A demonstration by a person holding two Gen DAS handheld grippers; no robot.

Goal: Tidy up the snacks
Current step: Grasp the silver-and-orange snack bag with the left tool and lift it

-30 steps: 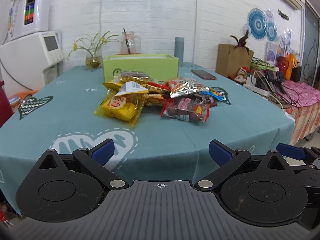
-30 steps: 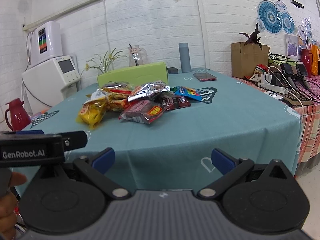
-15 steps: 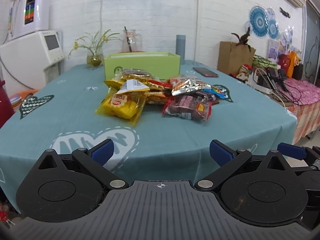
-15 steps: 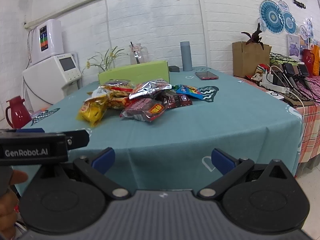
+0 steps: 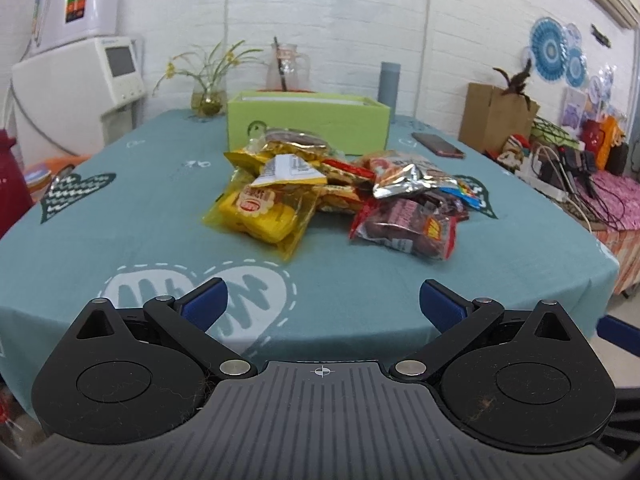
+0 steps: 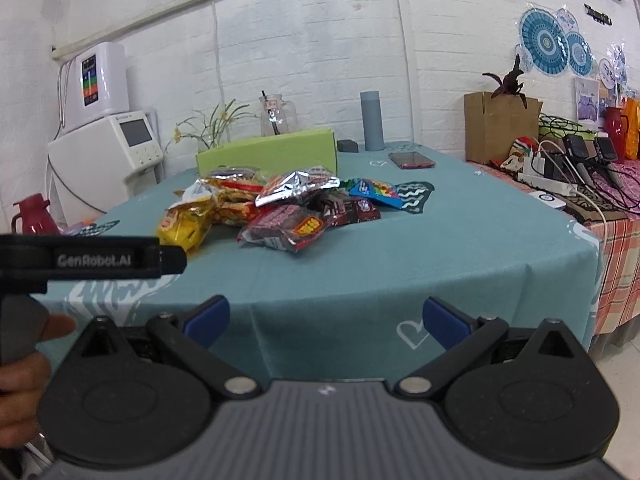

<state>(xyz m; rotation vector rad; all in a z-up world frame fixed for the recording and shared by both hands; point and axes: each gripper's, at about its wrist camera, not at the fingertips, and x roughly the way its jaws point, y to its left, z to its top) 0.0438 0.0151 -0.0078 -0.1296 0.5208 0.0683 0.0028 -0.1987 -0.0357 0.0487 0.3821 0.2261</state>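
Observation:
A heap of snack packets lies mid-table on the teal cloth: a yellow biscuit bag point(image 5: 262, 216) at the front left, a dark red bag point(image 5: 404, 228) at the front right, a silver foil bag point(image 5: 414, 180) on top. Behind the heap stands an open green box point(image 5: 308, 124). In the right wrist view the same yellow bag point(image 6: 186, 226), red bag point(image 6: 286, 232) and green box point(image 6: 268, 156) show. My left gripper point(image 5: 323, 300) is open over the near table edge, short of the heap. My right gripper point(image 6: 326, 318) is open, off the table's front edge.
A phone point(image 5: 438, 145) and a grey cylinder point(image 6: 371, 121) sit behind the box, with a glass jug point(image 5: 286, 68) and a plant vase point(image 5: 206, 96). A side table with cables and a cardboard box point(image 6: 498, 128) stands right. A hand holds the left gripper's body point(image 6: 92, 258).
Both grippers have moved closer to the table and the snack heap, the left one rising slightly over the edge. Both stay open and nothing on the table has moved.

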